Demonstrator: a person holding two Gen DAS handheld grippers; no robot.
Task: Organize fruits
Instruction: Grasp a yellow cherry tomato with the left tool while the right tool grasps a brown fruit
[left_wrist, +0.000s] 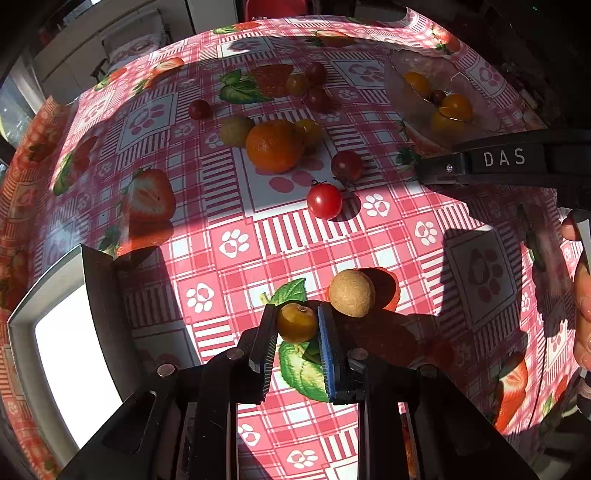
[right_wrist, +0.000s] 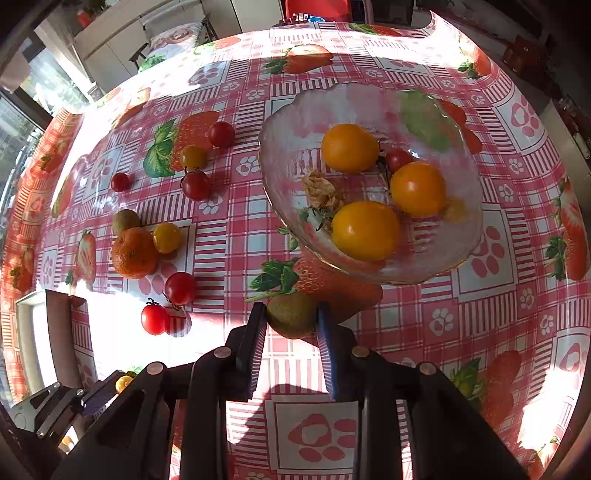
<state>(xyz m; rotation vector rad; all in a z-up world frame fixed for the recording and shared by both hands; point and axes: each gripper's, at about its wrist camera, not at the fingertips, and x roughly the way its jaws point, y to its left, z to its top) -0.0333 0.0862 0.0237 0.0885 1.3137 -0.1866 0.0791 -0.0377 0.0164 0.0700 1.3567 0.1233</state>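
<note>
Left wrist view: the left tongs (left_wrist: 297, 322) are closed on a small amber fruit (left_wrist: 297, 322), a tan round fruit (left_wrist: 352, 293) touching the blue pad's outer side. Bare checked bench (left_wrist: 406, 236) lies ahead up to a red tomato (left_wrist: 324, 201) and an orange (left_wrist: 274, 146); a white tray (left_wrist: 70, 354) sits at the left edge.

Right wrist view: the right tongs (right_wrist: 291, 318) pinch a greenish-brown fruit (right_wrist: 291, 314) just before the glass bowl (right_wrist: 284, 122), whose near rim stands close ahead, three yellow fruits inside; open cloth lies to the right
</note>
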